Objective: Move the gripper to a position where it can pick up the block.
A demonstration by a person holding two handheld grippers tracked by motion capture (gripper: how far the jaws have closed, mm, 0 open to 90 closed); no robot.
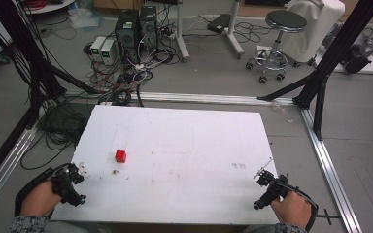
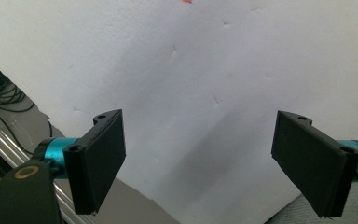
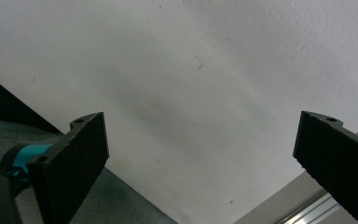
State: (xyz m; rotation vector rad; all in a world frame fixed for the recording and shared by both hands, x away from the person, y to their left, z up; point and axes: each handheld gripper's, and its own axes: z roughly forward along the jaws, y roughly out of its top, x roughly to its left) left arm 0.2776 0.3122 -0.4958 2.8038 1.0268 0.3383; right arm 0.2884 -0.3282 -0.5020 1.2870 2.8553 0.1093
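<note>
**Both grippers wide open at the near corners, red cube alone on the board**

Here the white surface carries a single small red cube, which sits left of centre, roughly midway between the near and far edges. A faint brownish smudge marks the board just near of the cube, and another lies toward the right side.

The left gripper hangs at the near left corner, held in the person's left hand. In the left gripper view its two black fingers stand far apart with nothing between them, and bare white board shows in the gap. The cube is well apart from it, farther in and to the right.

The right gripper is at the near right corner in the right hand. Its fingers are likewise spread wide and hold nothing.

Beyond the far edge, the floor holds tangled cables, computer towers and a round stool.
</note>
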